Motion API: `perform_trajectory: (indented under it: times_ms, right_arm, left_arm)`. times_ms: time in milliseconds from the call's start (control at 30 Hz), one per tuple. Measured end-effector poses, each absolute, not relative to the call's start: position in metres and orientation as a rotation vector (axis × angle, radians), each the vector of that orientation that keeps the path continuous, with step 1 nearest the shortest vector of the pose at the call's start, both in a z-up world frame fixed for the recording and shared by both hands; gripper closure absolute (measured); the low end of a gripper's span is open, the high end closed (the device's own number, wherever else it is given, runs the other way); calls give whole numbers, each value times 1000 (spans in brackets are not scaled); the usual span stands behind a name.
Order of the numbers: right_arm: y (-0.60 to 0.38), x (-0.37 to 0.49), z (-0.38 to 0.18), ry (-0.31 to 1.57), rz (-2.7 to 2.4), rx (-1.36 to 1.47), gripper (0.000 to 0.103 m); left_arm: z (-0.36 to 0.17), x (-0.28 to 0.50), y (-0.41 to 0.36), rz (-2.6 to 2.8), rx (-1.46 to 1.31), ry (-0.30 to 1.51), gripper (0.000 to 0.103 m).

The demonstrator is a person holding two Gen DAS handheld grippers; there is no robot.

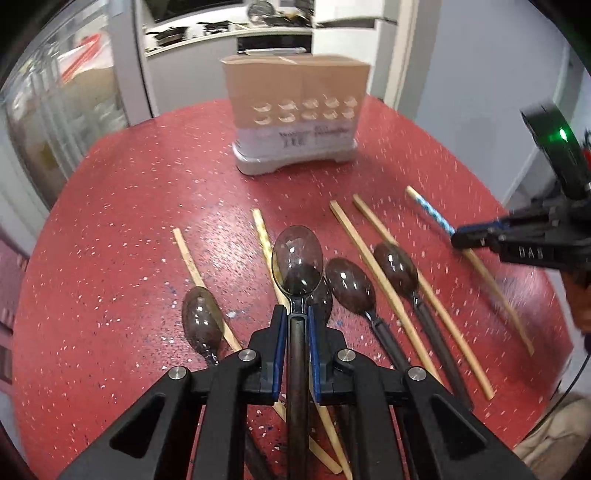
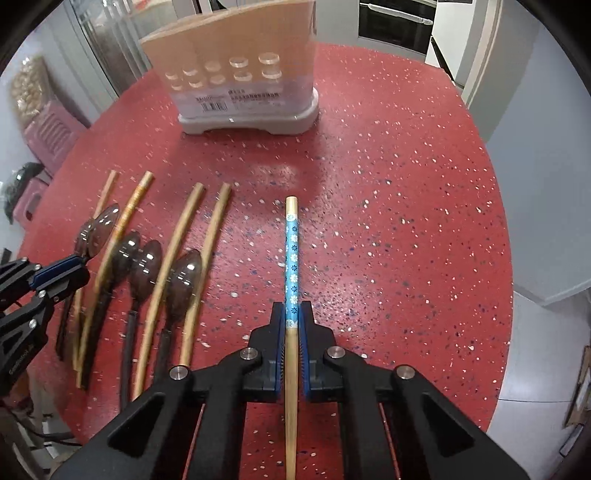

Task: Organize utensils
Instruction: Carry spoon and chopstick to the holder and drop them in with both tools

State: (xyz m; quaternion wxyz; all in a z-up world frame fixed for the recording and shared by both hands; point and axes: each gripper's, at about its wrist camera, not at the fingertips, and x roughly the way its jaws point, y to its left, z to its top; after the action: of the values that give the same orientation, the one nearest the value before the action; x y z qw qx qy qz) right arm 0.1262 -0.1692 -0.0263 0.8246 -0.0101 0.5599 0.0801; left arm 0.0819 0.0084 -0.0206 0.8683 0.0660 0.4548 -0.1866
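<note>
My left gripper (image 1: 297,314) is shut on a dark translucent plastic spoon (image 1: 297,260), held above the red table (image 1: 147,206); it shows in the right wrist view (image 2: 79,264) too. My right gripper (image 2: 291,314) is shut on a blue-patterned chopstick (image 2: 291,243), also seen at the right of the left wrist view (image 1: 430,208). Several more dark spoons (image 1: 351,286) and plain wooden chopsticks (image 1: 373,258) lie side by side on the table. The utensil holder (image 1: 295,118), with a cardboard sleeve and a grey base, stands at the far side, and in the right wrist view (image 2: 240,74).
The round red table's edge (image 2: 506,258) curves close on the right. Kitchen cabinets and shelves with pans (image 1: 207,29) stand behind the table. A pink stool (image 2: 51,129) stands at the left beyond the table.
</note>
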Motion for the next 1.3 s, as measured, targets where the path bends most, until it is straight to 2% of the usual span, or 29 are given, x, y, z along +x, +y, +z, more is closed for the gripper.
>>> perform_trajectory:
  times_ms: [200,500,767,1100,1300]
  right_arm:
    - [-179,119,6,1120,242,71,95]
    - [-191,129,75,970,308,181,95]
    - [-187,168,158,782,327,176,95]
    - [-179,217,232,620,307,157,95]
    - [-169,243,226,581,279,112,95]
  left_arm:
    - [7,86,16,-367,51,872,66]
    - [82,110,27,-335,-90,685,66]
    - [136,171,28,-275,-175,522,66]
    - [148,248,20,-249,-287,409,66]
    - [129,276,6,-226,-291,343,66]
